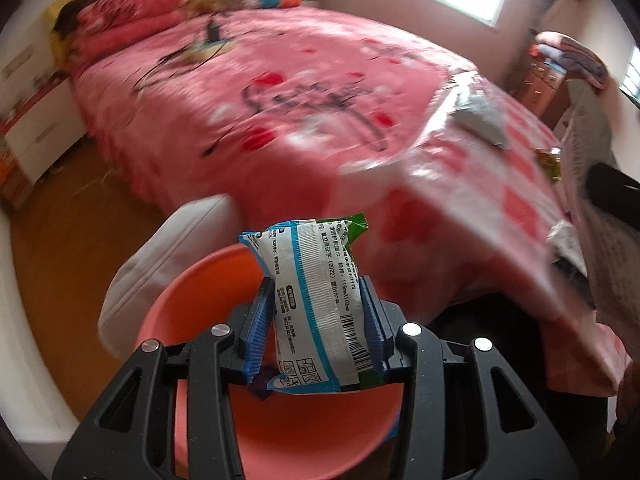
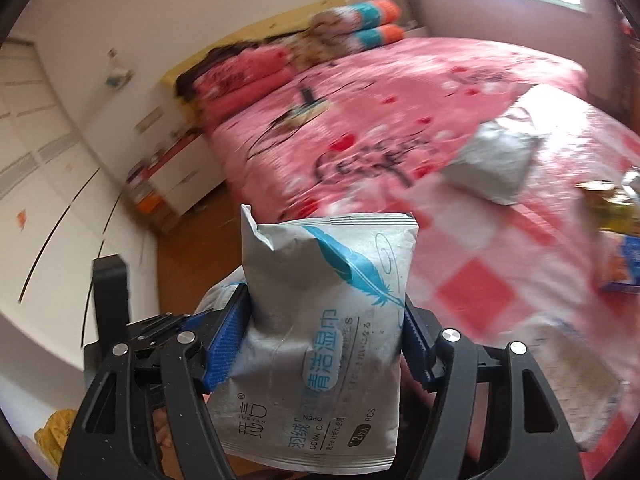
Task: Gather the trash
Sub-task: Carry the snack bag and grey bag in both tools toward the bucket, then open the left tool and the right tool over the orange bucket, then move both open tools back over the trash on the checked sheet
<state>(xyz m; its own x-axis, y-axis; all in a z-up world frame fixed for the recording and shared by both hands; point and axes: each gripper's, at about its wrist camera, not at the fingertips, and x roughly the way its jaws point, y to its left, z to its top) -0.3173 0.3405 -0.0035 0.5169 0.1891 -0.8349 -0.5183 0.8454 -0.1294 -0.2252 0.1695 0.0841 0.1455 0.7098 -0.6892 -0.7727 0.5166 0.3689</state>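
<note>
Left wrist view shows the left gripper (image 1: 316, 320) squeezing a small white and blue wrapper (image 1: 316, 300) between its blue pads. A green wrapper (image 1: 352, 226) peeks out behind it. Right under them sits a pink bin (image 1: 288, 432), so the trash is probably held there ready to drop in. The right gripper (image 2: 324, 332) pinches a bigger grey wipes pack (image 2: 324, 320) with a blue feather on it. Its jaws stand wider because this pack is fat. It points toward the pink bed (image 2: 400, 100). More trash waits on the bed: a grey crumpled bag (image 2: 492, 164) and a blue packet (image 2: 624, 268) near the edge. Both hands are full, so those must wait until the held packs go in the bin.
</note>
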